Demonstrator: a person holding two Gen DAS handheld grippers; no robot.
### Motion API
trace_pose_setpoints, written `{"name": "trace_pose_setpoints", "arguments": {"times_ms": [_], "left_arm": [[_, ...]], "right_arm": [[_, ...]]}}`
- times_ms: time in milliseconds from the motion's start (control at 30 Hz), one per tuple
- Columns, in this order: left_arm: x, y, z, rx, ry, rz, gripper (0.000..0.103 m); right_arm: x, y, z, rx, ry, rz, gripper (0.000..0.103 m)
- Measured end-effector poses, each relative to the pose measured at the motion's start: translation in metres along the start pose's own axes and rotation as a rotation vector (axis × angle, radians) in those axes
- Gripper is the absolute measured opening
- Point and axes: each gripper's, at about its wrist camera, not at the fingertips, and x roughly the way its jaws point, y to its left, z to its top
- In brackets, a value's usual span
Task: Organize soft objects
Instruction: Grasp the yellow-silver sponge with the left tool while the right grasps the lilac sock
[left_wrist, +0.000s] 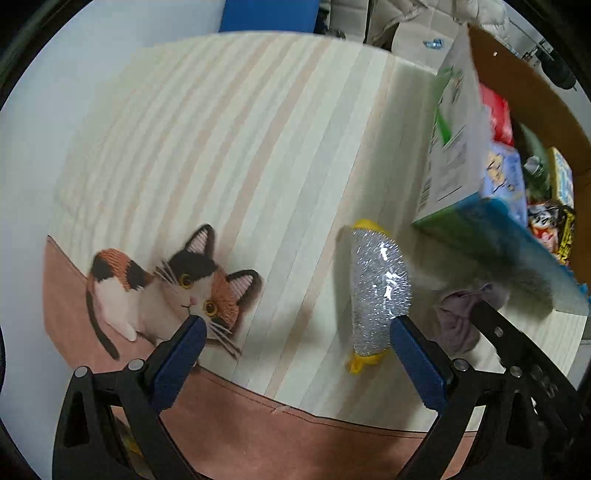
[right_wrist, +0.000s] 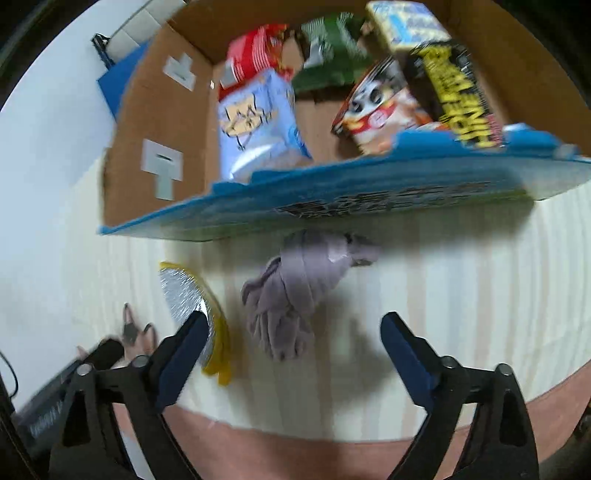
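Striped mat (left_wrist: 229, 155) bears scrubber (left_wrist: 378, 291), cloth (right_wrist: 295, 295), box (right_wrist: 166, 122).

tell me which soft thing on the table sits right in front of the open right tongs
The bunched grey cloth, lying centred ahead of the right tongs. The silver-and-yellow scrubber lies off to the left.

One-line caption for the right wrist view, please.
Open right gripper over a crumpled lilac cloth, silver-and-yellow scrubber sponge beside it, before a snack-filled cardboard box.
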Motion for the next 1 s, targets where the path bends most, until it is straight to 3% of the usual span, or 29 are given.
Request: {"name": "trace_pose_setpoints", "arguments": {"times_ms": [100, 167, 267, 367, 700, 767, 800, 833, 900, 967, 1000], "left_arm": [[0.01, 0.0, 0.002, 0.021, 0.017, -0.009, 0.102], [0.015, -0.002, 0.003, 0.04, 0.025, -0.015, 0.102], [0.02, -0.008, 0.005, 0.066, 0.036, -0.034, 0.102], [0.025, -0.019, 0.007, 0.097, 0.049, -0.053, 0.102], [0.06, -0.073, 0.021, 0.208, 0.11, -0.073, 0.101], [0.069, -0.081, 0.022, 0.221, 0.124, -0.055, 0.086], [0.072, -0.083, 0.022, 0.222, 0.129, -0.052, 0.067], [0.073, -0.083, 0.022, 0.22, 0.127, -0.05, 0.056], [0.071, -0.085, 0.018, 0.225, 0.131, -0.056, 0.053], [0.067, -0.082, 0.008, 0.215, 0.129, -0.061, 0.052], [0.066, -0.08, 0.004, 0.213, 0.128, -0.061, 0.052]], "right_arm": [[0.024, 0.009, 0.004, -0.014, 0.031, -0.036, 0.073], [0.036, 0.013, 0.001, -0.036, 0.06, -0.056, 0.056], [0.04, 0.014, -0.005, -0.08, 0.085, -0.066, 0.038], [0.038, 0.009, -0.014, -0.123, 0.105, -0.083, 0.033], [0.02, -0.053, -0.053, -0.18, 0.143, -0.173, 0.032], [0.019, -0.062, -0.057, -0.174, 0.146, -0.18, 0.032], [0.018, -0.066, -0.058, -0.17, 0.145, -0.181, 0.032], [0.018, -0.068, -0.059, -0.17, 0.151, -0.18, 0.033], [0.016, -0.073, -0.056, -0.153, 0.155, -0.17, 0.04], [0.015, -0.073, -0.05, -0.132, 0.147, -0.156, 0.057], [0.012, -0.075, -0.048, -0.108, 0.135, -0.131, 0.06]]}}
